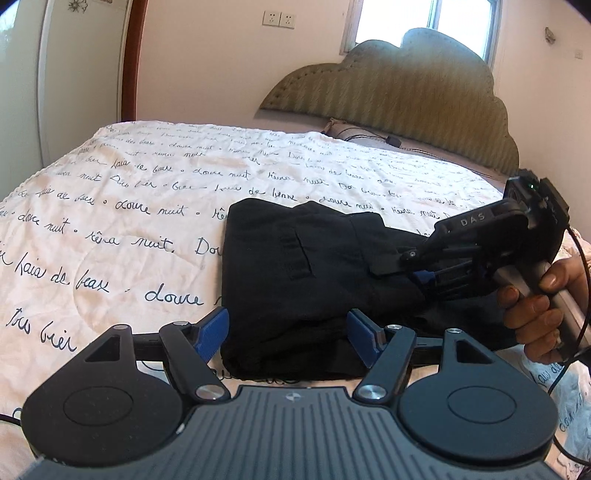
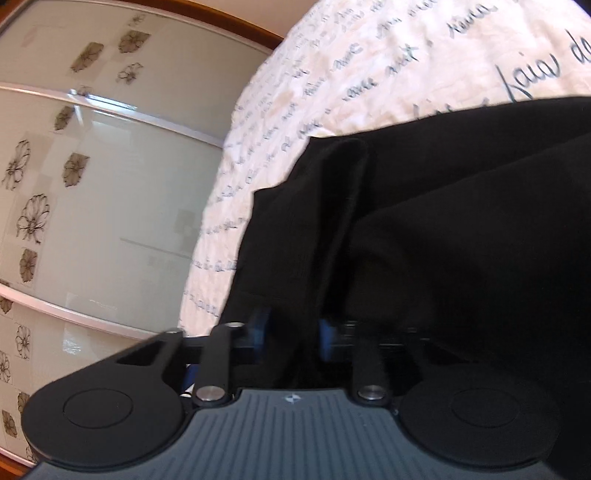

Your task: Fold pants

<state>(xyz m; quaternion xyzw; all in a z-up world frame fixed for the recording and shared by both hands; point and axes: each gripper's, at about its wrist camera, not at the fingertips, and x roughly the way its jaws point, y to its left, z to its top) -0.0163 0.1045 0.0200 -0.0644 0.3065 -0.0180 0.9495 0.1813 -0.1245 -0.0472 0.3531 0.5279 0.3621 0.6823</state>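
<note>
Left wrist view: left gripper (image 1: 287, 334) low over the bed, jaws set wide apart, blue pads (image 1: 214, 326) bare and pressing on nothing. The near edge of the black pants (image 1: 295, 266) lies between and just ahead of the jaws; the pads do not pinch the cloth. Pants are a folded dark bundle on the white quilt (image 1: 110, 229) with its dark script print; the bundle stretches ahead and to the right of these jaws, bare quilt to their left. Right gripper (image 1: 417, 271) enters from the right, held by a hand (image 1: 539, 314) on its grip, its tip down on the right part of the pants. A padded headboard (image 1: 388, 92) stands far ahead of the jaws, and a window (image 1: 424, 18) is above it. Right wrist view: picture is motion-blurred. Jaws narrow, close together, with a ridge of black cloth running up between the blue pads (image 2: 260, 326); they look clamped on a fold of the pants (image 2: 443, 221). Pants fill the space ahead and to the right of these jaws. Quilt (image 2: 332, 74) shows beyond the cloth, and a wardrobe door (image 2: 92, 184) with a flower pattern is off to the left.
</note>
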